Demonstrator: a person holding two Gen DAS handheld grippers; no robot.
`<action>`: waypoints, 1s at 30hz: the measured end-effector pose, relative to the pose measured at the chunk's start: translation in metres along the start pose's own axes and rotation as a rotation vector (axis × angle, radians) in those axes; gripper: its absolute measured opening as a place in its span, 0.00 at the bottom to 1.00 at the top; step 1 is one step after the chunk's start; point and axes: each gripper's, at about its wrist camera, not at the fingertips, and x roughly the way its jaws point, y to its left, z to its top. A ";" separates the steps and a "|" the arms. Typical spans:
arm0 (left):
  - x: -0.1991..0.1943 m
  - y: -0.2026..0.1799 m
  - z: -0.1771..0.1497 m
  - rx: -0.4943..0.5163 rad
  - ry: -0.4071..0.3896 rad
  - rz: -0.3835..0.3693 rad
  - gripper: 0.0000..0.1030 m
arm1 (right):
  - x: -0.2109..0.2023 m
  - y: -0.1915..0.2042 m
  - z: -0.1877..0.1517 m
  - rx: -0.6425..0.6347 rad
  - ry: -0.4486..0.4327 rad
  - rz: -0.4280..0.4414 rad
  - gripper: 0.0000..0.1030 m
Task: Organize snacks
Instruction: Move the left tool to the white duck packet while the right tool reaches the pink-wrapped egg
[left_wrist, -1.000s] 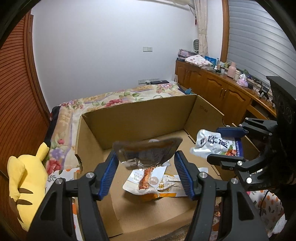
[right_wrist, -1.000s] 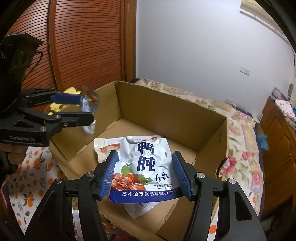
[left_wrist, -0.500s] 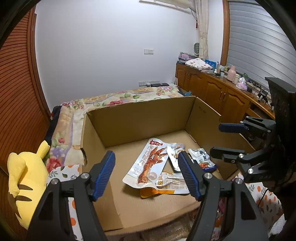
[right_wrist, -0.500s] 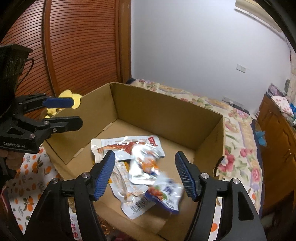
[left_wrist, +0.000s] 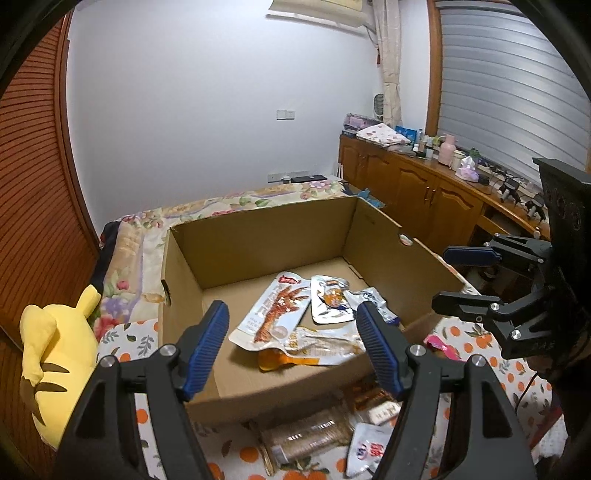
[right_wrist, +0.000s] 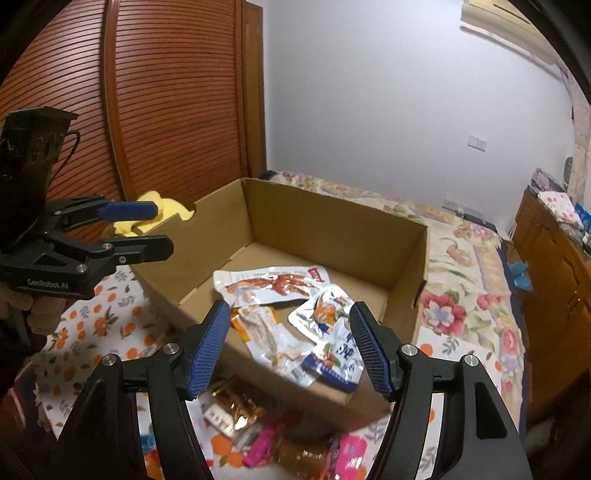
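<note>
Plush toy: a yellow plush (left_wrist: 55, 354) lies at the far left, beside the box.
Left gripper (left_wrist: 291, 343): fingers spread wide, nothing between them, held above the box's near wall.
Cardboard box (left_wrist: 258, 236): open-topped, standing on an orange-print cloth (right_wrist: 92, 317).
Snacks in box: chicken-feet pouch (left_wrist: 277, 314), orange packet (left_wrist: 314, 347), silver pouch (left_wrist: 328, 299) and blue-edged pouch (right_wrist: 336, 358) overlap on the floor, toward the near right.
Loose snacks: several packets (right_wrist: 236, 402) lie on the cloth, in front of the box.
Right gripper (right_wrist: 288, 343): fingers apart, empty, above the box's near edge.
Cabinets (left_wrist: 424, 195): wooden, along the right wall.
</note>
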 end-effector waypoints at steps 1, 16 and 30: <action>-0.004 -0.003 -0.002 0.003 -0.001 -0.003 0.70 | -0.004 0.001 -0.002 0.001 -0.001 -0.001 0.67; -0.030 -0.031 -0.038 0.019 0.025 -0.055 0.72 | -0.044 0.003 -0.048 0.034 0.021 -0.034 0.67; -0.006 -0.045 -0.097 -0.025 0.150 -0.101 0.72 | -0.033 -0.006 -0.095 0.081 0.104 -0.101 0.70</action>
